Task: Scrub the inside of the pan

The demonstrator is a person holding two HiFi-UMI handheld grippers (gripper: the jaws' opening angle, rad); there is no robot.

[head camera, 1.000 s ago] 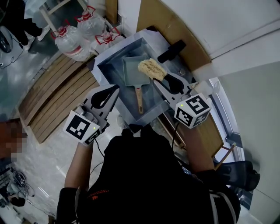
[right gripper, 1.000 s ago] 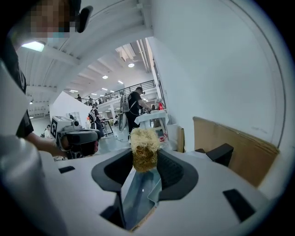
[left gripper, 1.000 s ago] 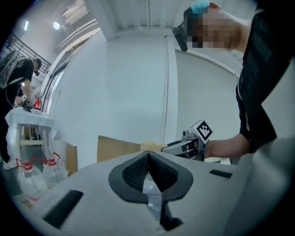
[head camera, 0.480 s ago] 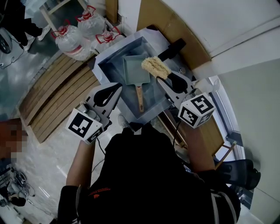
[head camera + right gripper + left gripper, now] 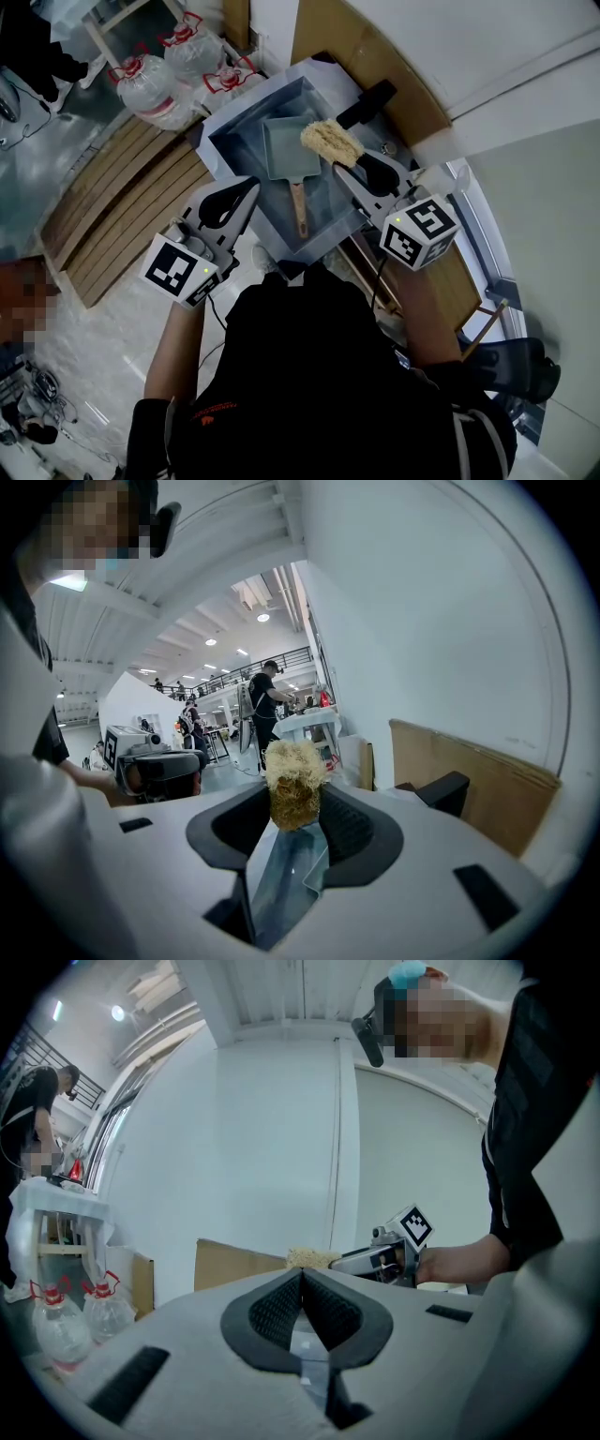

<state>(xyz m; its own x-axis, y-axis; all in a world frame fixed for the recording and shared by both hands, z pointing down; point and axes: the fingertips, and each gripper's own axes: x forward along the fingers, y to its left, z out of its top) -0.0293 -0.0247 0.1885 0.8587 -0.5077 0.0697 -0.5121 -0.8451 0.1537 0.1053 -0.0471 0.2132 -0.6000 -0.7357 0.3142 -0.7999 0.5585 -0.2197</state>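
Observation:
A grey-blue square pan (image 5: 286, 150) with a wooden handle (image 5: 298, 208) lies in a metal sink basin (image 5: 223, 127). My right gripper (image 5: 345, 161) is shut on a straw-coloured fibre scrubber (image 5: 328, 142), which sits over the pan's right rim in the head view. In the right gripper view the scrubber (image 5: 294, 794) is pinched between the jaws. My left gripper (image 5: 234, 199) is at the basin's left front edge, jaws shut with nothing between them (image 5: 302, 1275). It sees the right gripper (image 5: 394, 1251) and the scrubber (image 5: 309, 1258).
Large water bottles (image 5: 173, 66) stand at the back left beside wooden slats (image 5: 112, 211). A cardboard sheet (image 5: 370, 56) leans behind the basin, with a black handle-like part (image 5: 367, 105) in front of it. People stand far off in the hall (image 5: 267, 710).
The right gripper with the scrubber has shifted a little right and away from me, from over the pan's inside to its right rim. The left gripper has barely moved.

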